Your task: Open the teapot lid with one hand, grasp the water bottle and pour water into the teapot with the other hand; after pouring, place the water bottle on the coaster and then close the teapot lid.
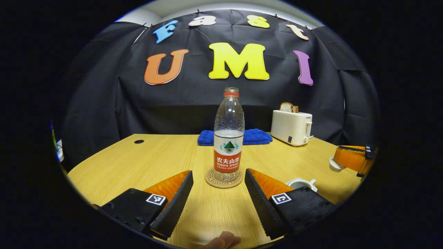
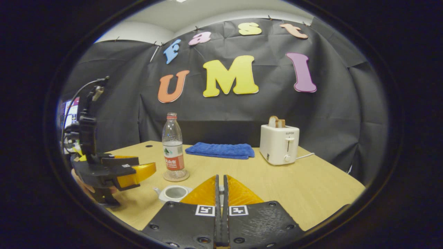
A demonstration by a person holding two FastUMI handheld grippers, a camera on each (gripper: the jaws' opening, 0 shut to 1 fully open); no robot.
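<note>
Wooden table [image 1: 145, 162] fronted by black cloth wall, two handheld grippers over it. Left gripper [image 1: 218, 180] spread wide, nothing between its fingers, both clear of the bottle; a fingertip [image 1: 225, 240] of the holding hand pokes in at 6 o'clock of the left gripper view. Dead ahead at 12 o'clock of that gripper, water bottle [image 1: 228, 138] stands upright on round coaster [image 1: 223, 180], cap off, red neck ring, partly full. Teapot [image 1: 301, 183] sits lidless just behind the left gripper's right finger, at about 2 o'clock from it, white, spout and open mouth visible. Right gripper [image 2: 220, 186] clenched, fingers nearly touching, a small pale thing pinched in the slit between them, likely the teapot lid knob but cannot tell for sure. In the right gripper view the teapot [image 2: 173, 192] lies at 10 o'clock of the closed fingers, just beside them; bottle [image 2: 173, 148] on coaster [image 2: 176, 176] farther off at 11 o'clock; left gripper [image 2: 138, 173] with its holding hand at 9 o'clock. Farther back: blue towel [image 1: 252, 136] folded behind the bottle, white toaster [image 1: 291, 126] with bread slices [image 1: 288, 107] sticking up at 1 o'clock, cable hole [image 1: 138, 141] in the tabletop at 10 o'clock.
</note>
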